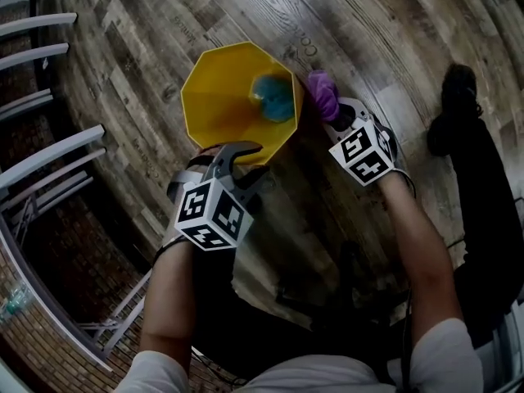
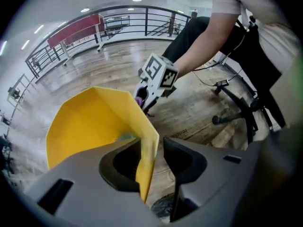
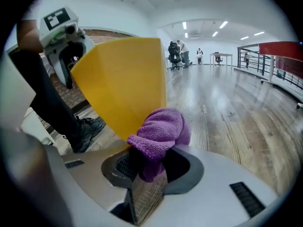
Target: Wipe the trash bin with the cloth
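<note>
A yellow trash bin [image 1: 223, 97] with angular sides stands on the wooden floor, and something teal [image 1: 273, 97] lies inside it. My left gripper [image 1: 237, 155] is at the bin's near rim. In the left gripper view the yellow wall [image 2: 90, 122] passes between its jaws, with a gap on the right side, so the left gripper [image 2: 154, 148] is open. My right gripper [image 1: 340, 117] is shut on a purple cloth [image 1: 323, 92] just right of the bin. In the right gripper view the cloth [image 3: 161, 131] bulges from the jaws beside the bin's outer wall [image 3: 123, 79].
Metal railings [image 1: 41, 39] run along the left. A black shoe [image 1: 458, 88] rests on the floor at the right. A chair base [image 2: 236, 112] stands behind the right arm. Far off in the hall are desks and people [image 3: 177, 53].
</note>
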The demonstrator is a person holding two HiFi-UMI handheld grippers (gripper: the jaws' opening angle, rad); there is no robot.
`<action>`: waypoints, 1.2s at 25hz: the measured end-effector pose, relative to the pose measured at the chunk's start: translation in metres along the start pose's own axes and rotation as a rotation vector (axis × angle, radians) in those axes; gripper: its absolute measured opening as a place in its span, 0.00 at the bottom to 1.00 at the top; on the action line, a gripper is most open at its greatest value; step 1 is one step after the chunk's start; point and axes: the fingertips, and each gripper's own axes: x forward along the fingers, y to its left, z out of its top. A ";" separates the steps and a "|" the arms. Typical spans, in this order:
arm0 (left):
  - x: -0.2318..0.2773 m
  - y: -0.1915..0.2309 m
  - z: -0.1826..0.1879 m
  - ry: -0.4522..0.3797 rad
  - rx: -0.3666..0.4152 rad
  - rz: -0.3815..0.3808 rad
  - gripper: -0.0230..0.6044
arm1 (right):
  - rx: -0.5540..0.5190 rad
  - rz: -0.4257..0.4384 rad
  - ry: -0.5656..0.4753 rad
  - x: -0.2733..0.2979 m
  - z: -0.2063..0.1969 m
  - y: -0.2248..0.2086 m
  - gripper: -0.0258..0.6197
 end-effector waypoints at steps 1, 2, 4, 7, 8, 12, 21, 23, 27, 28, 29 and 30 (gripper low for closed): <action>0.003 0.001 -0.005 0.022 -0.002 0.008 0.27 | -0.003 -0.005 -0.023 -0.009 0.006 0.002 0.22; 0.005 0.003 -0.008 0.040 -0.008 0.015 0.27 | -0.005 -0.009 -0.045 -0.017 0.011 0.004 0.22; 0.009 0.008 -0.007 0.057 -0.024 0.026 0.19 | -0.011 -0.016 -0.081 -0.029 0.019 0.007 0.22; 0.013 0.019 0.006 0.043 -0.055 0.047 0.14 | -0.036 -0.023 -0.130 -0.039 0.033 0.008 0.22; 0.014 0.023 0.011 0.032 -0.069 0.060 0.11 | -0.041 -0.027 -0.151 -0.041 0.040 0.007 0.22; 0.012 0.035 0.022 -0.002 -0.127 0.105 0.07 | -0.055 -0.056 -0.238 -0.065 0.069 0.002 0.22; 0.012 0.036 0.025 -0.005 -0.133 0.101 0.06 | -0.237 -0.050 -0.352 -0.087 0.127 0.016 0.22; 0.012 0.035 0.025 -0.004 -0.125 0.100 0.06 | -0.227 -0.044 -0.335 -0.078 0.119 0.017 0.22; 0.012 0.034 0.026 -0.007 -0.110 0.101 0.06 | -0.211 -0.042 -0.318 -0.066 0.107 0.014 0.22; 0.012 0.033 0.025 -0.007 -0.108 0.101 0.06 | -0.206 -0.044 -0.313 -0.064 0.104 0.013 0.22; 0.013 0.033 0.025 -0.006 -0.107 0.100 0.06 | -0.198 -0.045 -0.305 -0.060 0.101 0.011 0.22; 0.013 0.033 0.024 -0.005 -0.106 0.099 0.06 | -0.190 -0.046 -0.294 -0.056 0.097 0.010 0.22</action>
